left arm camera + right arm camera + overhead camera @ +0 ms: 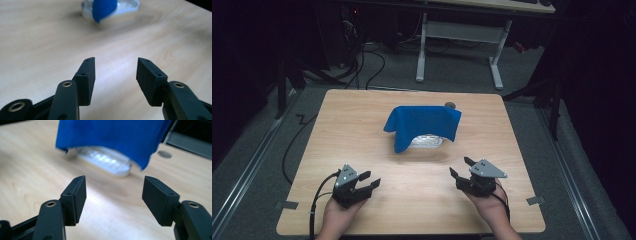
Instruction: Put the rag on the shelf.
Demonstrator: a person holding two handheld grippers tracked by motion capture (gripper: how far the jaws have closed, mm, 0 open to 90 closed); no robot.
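At the middle of the wooden desk [362, 130], a blue cloth [422, 125] drapes over a white, clear-looking container [428, 141], covering most of it and hanging down its left side. Near the desk's front edge, well apart from the cloth, a person's two hands hold the left gripper [368, 182] and the right gripper [460, 167], both pointed toward the covered container. Each gripper's black fingers [86, 80] stand spread wide with nothing between them, bare wood showing in the gap.

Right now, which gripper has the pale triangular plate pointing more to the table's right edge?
The right gripper; its plate's tip points right, while the left gripper's sits upright.
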